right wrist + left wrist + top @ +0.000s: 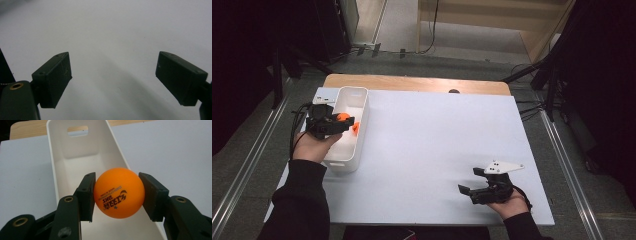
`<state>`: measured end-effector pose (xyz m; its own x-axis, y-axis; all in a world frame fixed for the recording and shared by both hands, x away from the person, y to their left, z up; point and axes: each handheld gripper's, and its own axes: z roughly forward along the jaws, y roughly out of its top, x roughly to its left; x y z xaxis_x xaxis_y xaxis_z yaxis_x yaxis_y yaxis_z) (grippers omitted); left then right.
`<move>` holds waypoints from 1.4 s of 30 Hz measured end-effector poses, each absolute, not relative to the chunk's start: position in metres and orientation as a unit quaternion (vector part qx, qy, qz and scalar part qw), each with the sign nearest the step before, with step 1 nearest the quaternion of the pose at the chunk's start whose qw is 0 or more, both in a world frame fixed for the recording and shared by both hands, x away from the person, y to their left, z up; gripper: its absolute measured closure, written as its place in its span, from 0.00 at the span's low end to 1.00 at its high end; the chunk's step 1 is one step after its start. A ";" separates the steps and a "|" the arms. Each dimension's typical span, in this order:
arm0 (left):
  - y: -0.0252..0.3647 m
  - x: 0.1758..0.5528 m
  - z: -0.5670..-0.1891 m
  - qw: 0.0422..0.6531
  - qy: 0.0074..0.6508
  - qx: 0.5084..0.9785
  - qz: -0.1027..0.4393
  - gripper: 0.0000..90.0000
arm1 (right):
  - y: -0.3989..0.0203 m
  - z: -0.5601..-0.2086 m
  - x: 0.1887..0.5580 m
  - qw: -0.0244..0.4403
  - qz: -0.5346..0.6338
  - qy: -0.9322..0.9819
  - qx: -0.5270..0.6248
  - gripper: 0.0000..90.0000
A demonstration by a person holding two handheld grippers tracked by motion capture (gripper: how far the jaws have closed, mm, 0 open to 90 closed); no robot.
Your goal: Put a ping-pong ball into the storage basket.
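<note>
The left gripper [117, 192] has its jaws clenched on an orange table-tennis ball [119, 192], one pad pressed to each side of it. In the left gripper view the ball hangs over the inside of the white plastic bin [75, 152], clear of its floor, with the bin's handle slot at the far end wall. From the high view the same gripper [343, 121] sits above the bin's [362, 145] middle stretch, reaching in over its left long wall, and the ball [343, 117] shows as an orange spot between the jaws. A second small orange patch lies just beside it toward the bin's right wall; I cannot tell what that is.

The right gripper [472, 187] rests on the white desk [437, 140], well apart from the bin toward the near right corner, jaws released and spread wide with nothing between them, as its own view [113, 77] confirms.

By my reading, the carry is done: the ball is lifted and brought over the bin. What is left is to let go so it drops inside, then draw the left hand clear. No other ball lies on the desk.
</note>
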<state>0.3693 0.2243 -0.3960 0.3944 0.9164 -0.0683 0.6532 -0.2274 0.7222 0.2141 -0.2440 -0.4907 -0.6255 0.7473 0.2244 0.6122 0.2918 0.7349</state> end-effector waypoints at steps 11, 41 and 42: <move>0.223 0.372 -0.406 0.333 0.525 0.761 0.182 0.56 | -0.244 -0.491 0.214 0.082 0.416 0.801 0.424 0.13; 0.226 0.370 -0.396 0.344 0.520 0.764 0.166 0.40 | -0.244 -0.491 0.214 0.081 0.417 0.800 0.424 0.13; 0.226 0.370 -0.395 0.347 0.517 0.765 0.166 0.40 | -0.244 -0.491 0.214 0.081 0.417 0.800 0.424 0.13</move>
